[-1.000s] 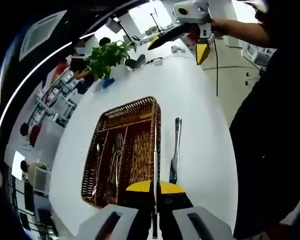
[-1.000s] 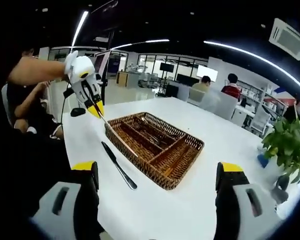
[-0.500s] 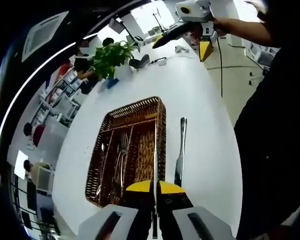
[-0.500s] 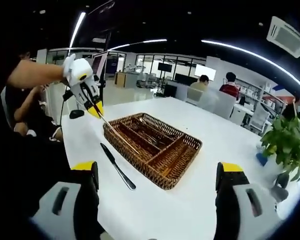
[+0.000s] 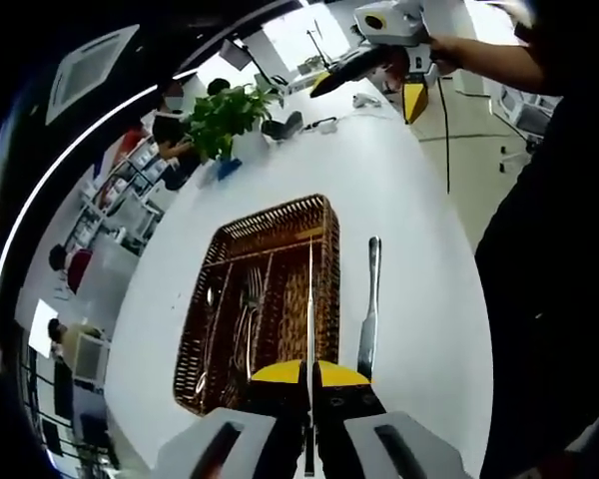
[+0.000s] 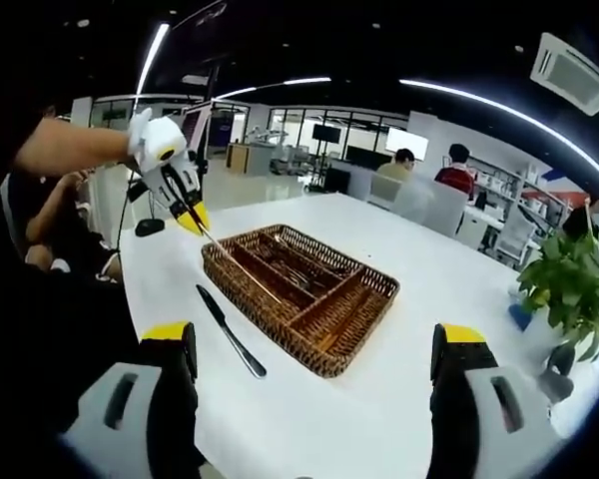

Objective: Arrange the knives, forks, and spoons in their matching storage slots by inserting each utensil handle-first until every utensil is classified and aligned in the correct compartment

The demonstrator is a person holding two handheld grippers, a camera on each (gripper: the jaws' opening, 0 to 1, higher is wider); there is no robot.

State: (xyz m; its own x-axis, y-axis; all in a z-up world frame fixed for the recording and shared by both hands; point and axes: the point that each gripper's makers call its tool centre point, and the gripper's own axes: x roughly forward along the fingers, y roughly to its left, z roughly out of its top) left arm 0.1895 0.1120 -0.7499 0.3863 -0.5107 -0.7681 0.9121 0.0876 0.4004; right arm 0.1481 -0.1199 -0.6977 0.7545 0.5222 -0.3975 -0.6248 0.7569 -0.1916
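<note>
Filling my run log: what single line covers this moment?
left gripper: shut on utensil over wicker tray | right gripper: open | knife: on table

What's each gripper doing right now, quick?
Left gripper: shut on a thin utensil, held above the basket.
Right gripper: open, holding nothing.

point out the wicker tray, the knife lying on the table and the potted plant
brown wicker cutlery tray (image 6: 364,339), right gripper view, on its near woven wall
silver table knife (image 5: 369,309), left gripper view, mid-length of it
green leafy potted plant (image 6: 569,289), right gripper view, on its leaves
</note>
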